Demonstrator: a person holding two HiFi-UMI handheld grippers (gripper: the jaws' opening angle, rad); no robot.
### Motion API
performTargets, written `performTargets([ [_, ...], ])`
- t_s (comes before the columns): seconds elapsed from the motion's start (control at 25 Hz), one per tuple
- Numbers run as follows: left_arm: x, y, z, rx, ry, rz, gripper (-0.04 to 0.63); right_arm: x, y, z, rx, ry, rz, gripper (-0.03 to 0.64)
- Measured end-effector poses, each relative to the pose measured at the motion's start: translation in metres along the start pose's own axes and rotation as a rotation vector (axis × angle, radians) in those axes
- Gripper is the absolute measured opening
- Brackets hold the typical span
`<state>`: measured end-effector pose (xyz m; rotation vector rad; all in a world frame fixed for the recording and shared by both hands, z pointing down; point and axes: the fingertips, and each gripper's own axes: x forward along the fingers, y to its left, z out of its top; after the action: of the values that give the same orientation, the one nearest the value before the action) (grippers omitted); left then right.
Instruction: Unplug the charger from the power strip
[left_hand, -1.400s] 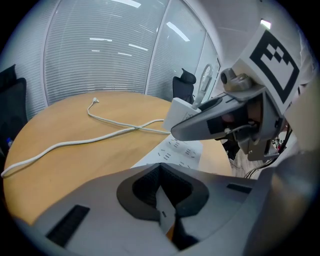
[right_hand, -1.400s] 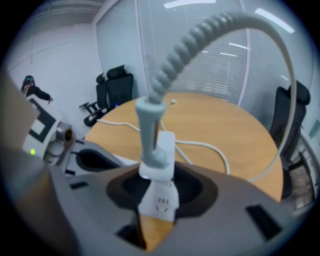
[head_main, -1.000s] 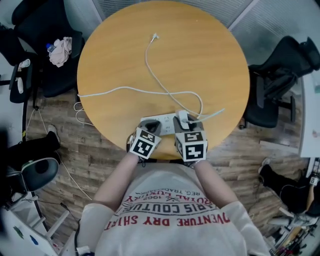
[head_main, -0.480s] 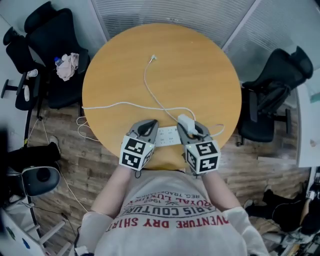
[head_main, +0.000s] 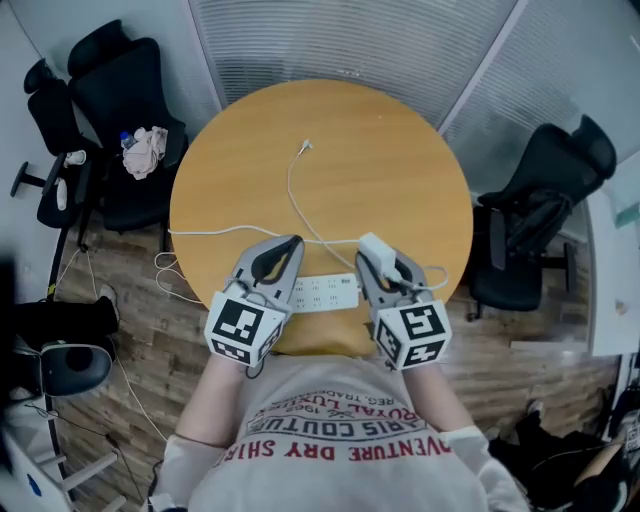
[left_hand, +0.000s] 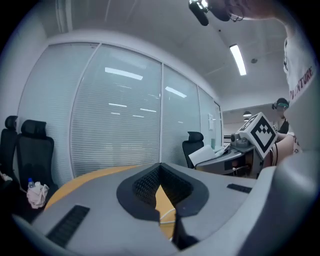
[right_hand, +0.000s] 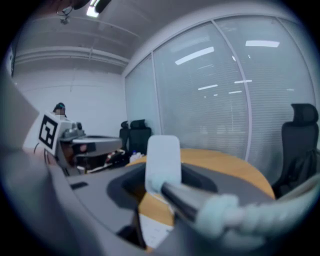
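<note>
The white short-sleeved T-shirt (head_main: 330, 470) bears red lettering. The grey moulded left gripper (head_main: 288, 246) and right gripper (head_main: 380, 262) each carry a white cube (head_main: 240, 330) with black square markers.

Charger (head_main: 372, 247) now off power strip (head_main: 322, 293)

At lower centre of the frame, the right hand-held gripper (head_main: 383, 262) clasps the white charger (head_main: 371, 246), just up and right of the power strip (head_main: 322, 293), which lies at the round counter's (head_main: 400, 150) near edge. The left hand-held gripper (head_main: 282, 252), jaws together, hangs over its left end. A white cable (head_main: 295, 195) trails toward the frame's top.
</note>
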<state>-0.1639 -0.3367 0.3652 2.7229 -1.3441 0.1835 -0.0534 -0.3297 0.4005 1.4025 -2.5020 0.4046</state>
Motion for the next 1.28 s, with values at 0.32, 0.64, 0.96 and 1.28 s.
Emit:
performTargets([
  [0.32,-0.023,0.006,0.03,0.004,-0.101,0.04,0.032,-0.01,0.001,0.024,-0.01,-0.083,0.026,0.155],
  [0.64,-0.021,0.003,0.033,0.003,-0.106,0.048,0.032,-0.011,0.008,0.029,-0.057,-0.107,0.077,0.155],
  [0.96,-0.019,-0.003,0.036,0.012,-0.107,0.051,0.032,-0.014,0.006,0.029,-0.047,-0.11,0.094,0.155],
  [1.28,-0.02,-0.014,0.038,0.015,-0.091,0.052,0.032,-0.013,0.004,0.026,-0.034,-0.11,0.096,0.155],
])
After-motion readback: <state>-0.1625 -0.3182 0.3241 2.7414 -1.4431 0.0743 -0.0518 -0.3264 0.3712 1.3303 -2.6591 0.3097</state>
